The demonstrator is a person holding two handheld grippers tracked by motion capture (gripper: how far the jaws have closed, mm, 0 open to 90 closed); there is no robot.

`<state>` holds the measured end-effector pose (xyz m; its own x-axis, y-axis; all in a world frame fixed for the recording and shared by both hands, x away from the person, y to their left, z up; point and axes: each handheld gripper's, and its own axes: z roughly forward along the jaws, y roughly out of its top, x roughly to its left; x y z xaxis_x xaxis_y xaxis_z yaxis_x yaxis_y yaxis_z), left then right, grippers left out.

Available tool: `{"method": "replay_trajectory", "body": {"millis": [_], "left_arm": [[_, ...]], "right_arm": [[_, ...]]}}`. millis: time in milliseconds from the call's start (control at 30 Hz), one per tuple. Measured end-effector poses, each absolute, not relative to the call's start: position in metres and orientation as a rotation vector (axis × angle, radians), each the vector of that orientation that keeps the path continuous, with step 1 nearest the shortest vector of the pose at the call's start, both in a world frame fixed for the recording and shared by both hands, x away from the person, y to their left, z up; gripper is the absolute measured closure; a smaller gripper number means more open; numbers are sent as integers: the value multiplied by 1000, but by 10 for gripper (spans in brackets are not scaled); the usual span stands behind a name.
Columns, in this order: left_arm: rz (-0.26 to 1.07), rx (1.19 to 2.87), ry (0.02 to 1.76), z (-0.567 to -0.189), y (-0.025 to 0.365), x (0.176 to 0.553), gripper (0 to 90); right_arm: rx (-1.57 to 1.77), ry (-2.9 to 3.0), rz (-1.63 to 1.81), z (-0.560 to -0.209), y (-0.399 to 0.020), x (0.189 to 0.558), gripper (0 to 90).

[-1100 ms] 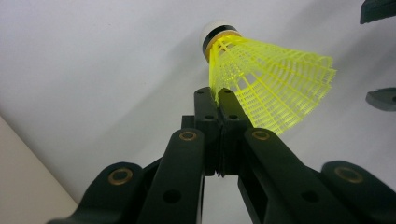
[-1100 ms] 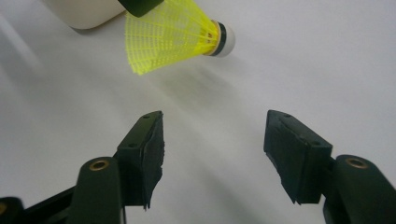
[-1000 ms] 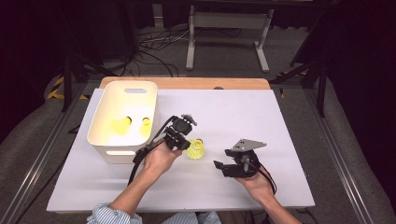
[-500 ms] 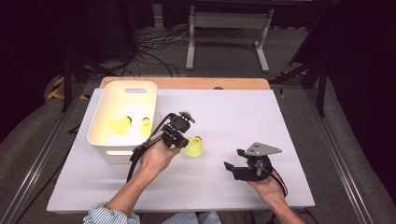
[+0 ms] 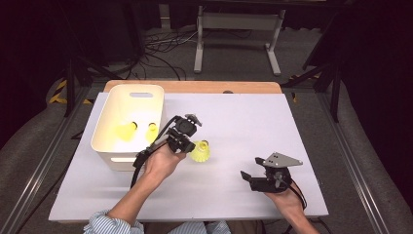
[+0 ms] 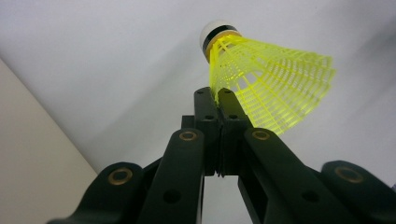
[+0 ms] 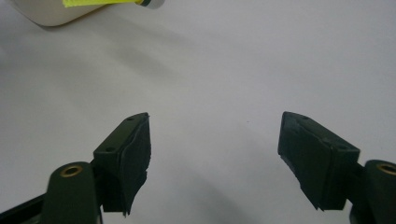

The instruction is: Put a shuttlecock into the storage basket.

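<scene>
A yellow shuttlecock (image 5: 201, 151) with a white cork hangs just above the white table, its skirt (image 6: 271, 88) pinched at the edge. My left gripper (image 5: 193, 146) is shut on that skirt, jaws pressed together (image 6: 217, 96). It hovers right beside the white bin (image 5: 110, 147). My right gripper (image 5: 248, 177) sits low near the front right of the table, off to the right of the shuttlecock. Its jaws (image 7: 215, 149) have just been opening and stand wide apart with only bare table between them. The held shuttlecock (image 7: 112, 3) shows at the top edge of the right gripper view.
The bin holds two more yellow shuttlecocks (image 5: 125, 131) (image 5: 152, 130). The white table top (image 5: 243, 122) lies on a wooden board; a metal stand (image 5: 234, 29) and cables are on the floor behind. A corner of the bin (image 7: 46, 16) shows in the right gripper view.
My right gripper has drawn away from the shuttlecock, to the right and toward the front edge, and its jaws have spread wider. The left gripper has kept its hold in place.
</scene>
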<state>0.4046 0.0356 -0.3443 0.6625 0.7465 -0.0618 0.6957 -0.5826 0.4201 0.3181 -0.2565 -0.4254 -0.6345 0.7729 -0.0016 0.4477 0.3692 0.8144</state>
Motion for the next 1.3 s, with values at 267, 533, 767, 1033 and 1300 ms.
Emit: {"method": "replay_trajectory", "body": {"millis": [267, 533, 767, 1033, 1300], "left_arm": [[167, 2462, 1132, -340, 38, 406, 893], [163, 2457, 1137, -336, 40, 406, 893], [160, 2445, 1145, -330, 45, 407, 893], [155, 2443, 1146, -325, 48, 410, 892], [147, 2434, 1151, -319, 51, 413, 893]], "right_arm": [[1080, 2221, 1164, -429, -265, 314, 243], [1073, 2204, 1167, -432, -269, 311, 223], [1075, 2177, 1174, -434, -274, 309, 205], [1080, 2166, 1174, -437, -278, 306, 192], [1091, 2153, 1170, -439, -282, 305, 183]]}}
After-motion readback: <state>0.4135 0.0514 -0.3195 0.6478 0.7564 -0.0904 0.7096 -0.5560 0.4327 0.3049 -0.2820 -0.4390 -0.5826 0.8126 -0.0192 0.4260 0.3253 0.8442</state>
